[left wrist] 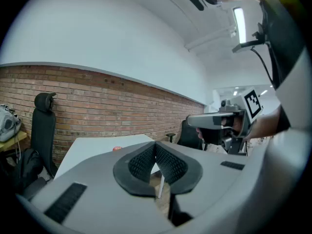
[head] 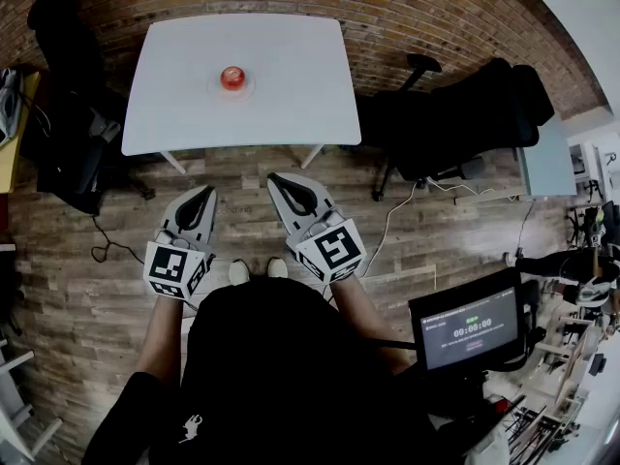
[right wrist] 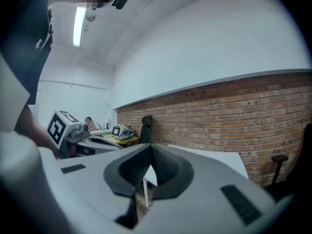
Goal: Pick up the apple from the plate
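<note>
Shut tight and empty, my left gripper (head: 205, 194) and right gripper (head: 278, 179) hang well back from the white table (head: 300, 76), so I should walk close, open one wide, and slowly hug the apple (head: 232, 77) on its plate (head: 249, 89).

One apple (head: 232, 77), one plate (head: 249, 84), one table (head: 291, 56), two chairs (head: 68, 114) (head: 465, 114), one screen (head: 470, 329), two claws, left (head: 202, 194) and right (head: 277, 179)

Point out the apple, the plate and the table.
apple (head: 232, 77), head view, its top.
plate (head: 251, 86), head view, right rim.
table (head: 295, 56), head view, bare top.
</note>
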{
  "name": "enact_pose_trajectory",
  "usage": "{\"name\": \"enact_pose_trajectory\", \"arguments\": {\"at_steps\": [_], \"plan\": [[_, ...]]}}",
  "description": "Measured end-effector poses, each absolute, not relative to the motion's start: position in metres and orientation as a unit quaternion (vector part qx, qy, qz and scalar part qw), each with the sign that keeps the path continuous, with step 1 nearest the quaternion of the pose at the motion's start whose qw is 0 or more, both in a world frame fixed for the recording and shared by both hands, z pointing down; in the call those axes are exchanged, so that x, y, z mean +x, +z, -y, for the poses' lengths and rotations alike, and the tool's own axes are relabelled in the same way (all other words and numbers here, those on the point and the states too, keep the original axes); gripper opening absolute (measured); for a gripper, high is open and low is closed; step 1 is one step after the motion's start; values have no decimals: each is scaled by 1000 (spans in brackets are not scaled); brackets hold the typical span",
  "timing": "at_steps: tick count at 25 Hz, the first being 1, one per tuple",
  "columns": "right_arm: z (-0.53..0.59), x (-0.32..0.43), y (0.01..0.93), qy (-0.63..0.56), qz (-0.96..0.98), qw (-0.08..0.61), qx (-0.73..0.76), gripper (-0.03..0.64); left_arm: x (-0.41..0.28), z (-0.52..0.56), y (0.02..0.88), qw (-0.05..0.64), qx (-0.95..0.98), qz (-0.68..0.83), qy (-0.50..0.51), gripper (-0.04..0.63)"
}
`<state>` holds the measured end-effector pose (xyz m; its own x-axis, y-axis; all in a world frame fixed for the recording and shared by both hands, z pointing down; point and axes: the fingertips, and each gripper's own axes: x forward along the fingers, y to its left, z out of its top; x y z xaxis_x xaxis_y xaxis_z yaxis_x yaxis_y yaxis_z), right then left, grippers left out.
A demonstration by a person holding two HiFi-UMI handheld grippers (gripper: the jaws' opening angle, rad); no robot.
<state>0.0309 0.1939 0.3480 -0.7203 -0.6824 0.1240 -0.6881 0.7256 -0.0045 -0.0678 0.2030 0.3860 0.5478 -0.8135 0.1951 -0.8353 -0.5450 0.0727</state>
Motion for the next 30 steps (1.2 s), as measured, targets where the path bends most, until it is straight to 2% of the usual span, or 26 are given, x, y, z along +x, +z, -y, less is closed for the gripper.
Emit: {"name": "enact_pose_trajectory", "arguments": {"at_steps": [30], "plan": [[-223, -9, 349, 42, 920, 35, 387, 5, -117, -228, 399, 75, 887, 451, 72, 5]]}}
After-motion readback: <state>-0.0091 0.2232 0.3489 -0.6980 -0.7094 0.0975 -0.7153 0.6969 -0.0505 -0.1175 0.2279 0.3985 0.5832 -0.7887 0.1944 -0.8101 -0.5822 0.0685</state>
